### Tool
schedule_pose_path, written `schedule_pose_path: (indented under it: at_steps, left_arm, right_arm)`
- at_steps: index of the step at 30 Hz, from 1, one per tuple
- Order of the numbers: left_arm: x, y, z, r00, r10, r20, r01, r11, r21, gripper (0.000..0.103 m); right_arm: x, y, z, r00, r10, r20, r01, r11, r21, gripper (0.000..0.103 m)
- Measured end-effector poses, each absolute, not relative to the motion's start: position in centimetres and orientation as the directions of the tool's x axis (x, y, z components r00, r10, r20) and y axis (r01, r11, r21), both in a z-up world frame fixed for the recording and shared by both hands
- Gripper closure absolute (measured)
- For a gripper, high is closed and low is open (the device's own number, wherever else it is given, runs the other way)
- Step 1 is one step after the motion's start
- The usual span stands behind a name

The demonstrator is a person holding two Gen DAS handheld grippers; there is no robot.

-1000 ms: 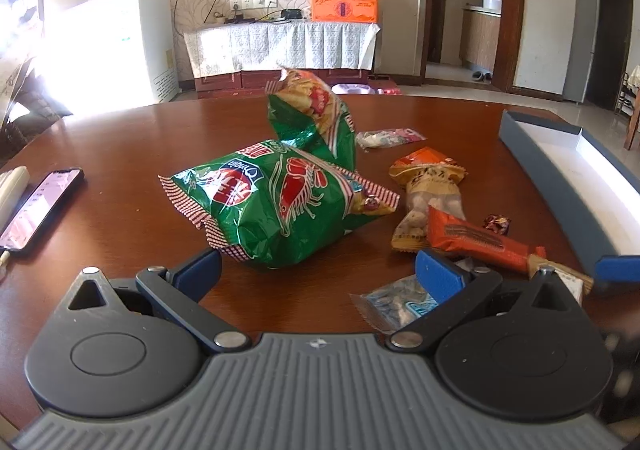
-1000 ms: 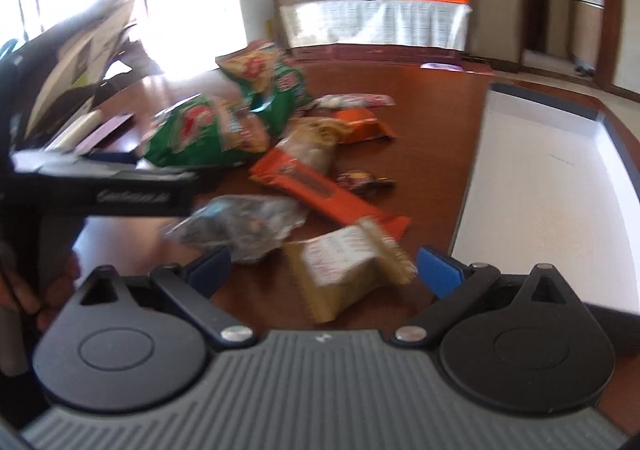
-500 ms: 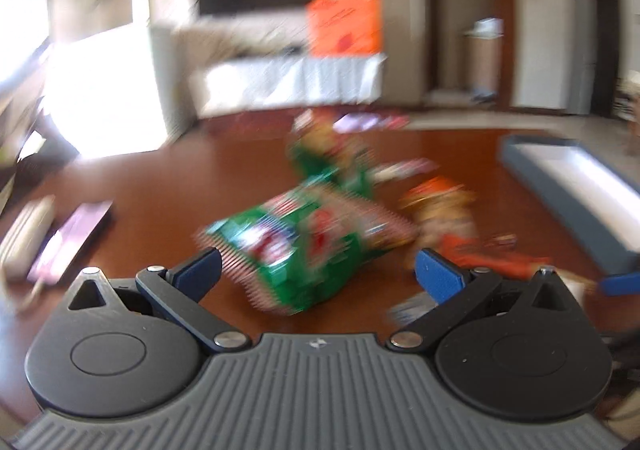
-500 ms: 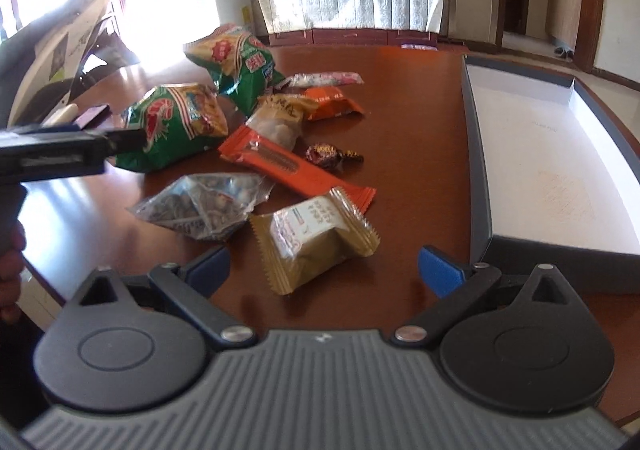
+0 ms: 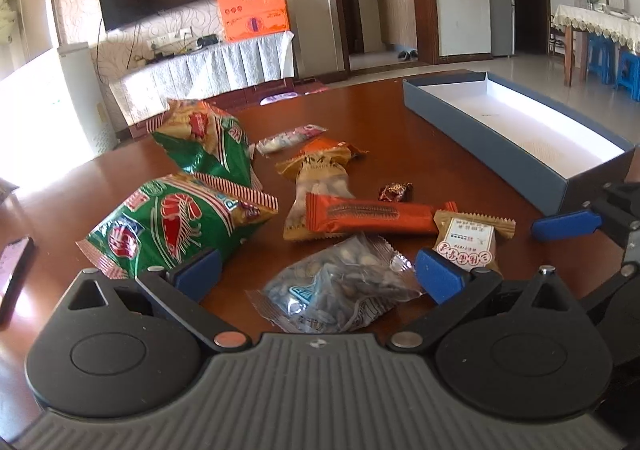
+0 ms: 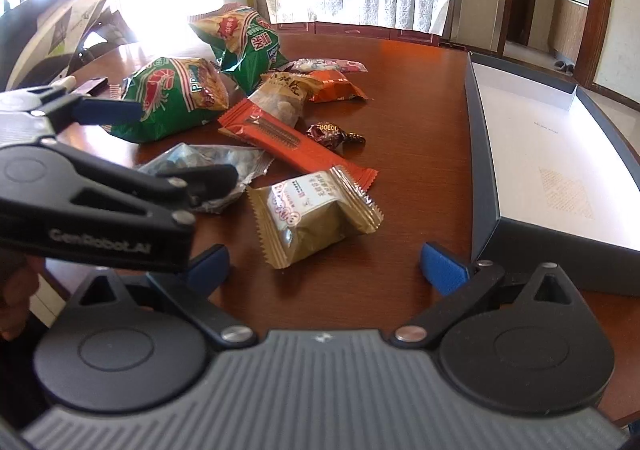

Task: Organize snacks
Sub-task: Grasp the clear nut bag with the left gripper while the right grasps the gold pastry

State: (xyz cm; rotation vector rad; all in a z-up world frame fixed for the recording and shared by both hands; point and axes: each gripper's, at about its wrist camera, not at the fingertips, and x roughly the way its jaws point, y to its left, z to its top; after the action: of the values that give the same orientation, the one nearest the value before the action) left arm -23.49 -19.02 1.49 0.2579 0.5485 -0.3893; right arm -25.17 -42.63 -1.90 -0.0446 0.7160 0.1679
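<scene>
Between the spread blue tips of the left tongs (image 5: 318, 274) lies a clear bag of seeds (image 5: 340, 290) on the brown table (image 5: 400, 137), untouched, with the jaws wide apart and holding nothing. Just ahead of the right tongs (image 6: 326, 264), also spread wide and empty, sits a gold wrapped cake (image 6: 314, 215), close to the gap but not yet inside it. Beyond both pairs the other snacks are heaped together: a long orange bar (image 5: 372, 215) lying over a tan packet of nuts (image 5: 316, 179), a small dark candy (image 6: 334, 131) beside it, and farther out to the left two puffy green chip bags (image 5: 176, 226). Ahead and to the right of the right tongs is the open blue box (image 6: 484, 169) with a white floor, with no snacks in it, so nothing looks sorted yet. My guess at the risks: the seed bag is slippery and loose, so a pinch on its edge alone could let it slide out; the cake touches the orange bar, so closing on it could drag the bar along. The two tools are also near each other and could bump. Only the right view shows the left tongs from the side, reaching over the seed bag, and a bit of a hand at the far left edge. Only the left view shows a phone (image 5: 14, 274) at the table's left edge.
</scene>
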Motion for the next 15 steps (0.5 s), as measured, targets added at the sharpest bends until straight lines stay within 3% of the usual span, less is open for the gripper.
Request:
schedule_pose_path:
  at_steps: [7,8,9,12,15]
  left_arm:
    - [-22.0,-18.0,1.4,0.767,-0.277,-0.578,0.397,0.914,0.089,0.000]
    - [-22.0,-17.9,1.4,0.765,-0.277,-0.582,0.399,0.913,0.089,0.002]
    - [-21.9,-17.9,1.3,0.756,-0.286,-0.589,0.408,0.909,0.082,0.013]
    - [-21.8,-17.9,1.0,0.738,-0.303,-0.602,0.432,0.899,0.077,0.024]
    - [-21.6,-17.8,1.0,0.736,-0.308,-0.603,0.434,0.898,0.072,0.026]
  right_arm:
    - [-25.3,-42.5,-1.9,0.744,0.133,-0.654,-0.168,0.986,0.009,0.000]
    - [-25.3,-42.5,-1.9,0.743,0.133,-0.656,-0.169,0.986,0.009,0.000]
    - [-25.2,-42.5,-1.8,0.739,0.134,-0.660,-0.170,0.985,0.009,0.000]
    - [-24.9,-42.5,-1.6,0.726,0.131,-0.675,-0.172,0.985,0.006,0.000]
    - [-24.9,-42.3,-1.6,0.728,0.129,-0.673,-0.177,0.984,-0.003,0.000]
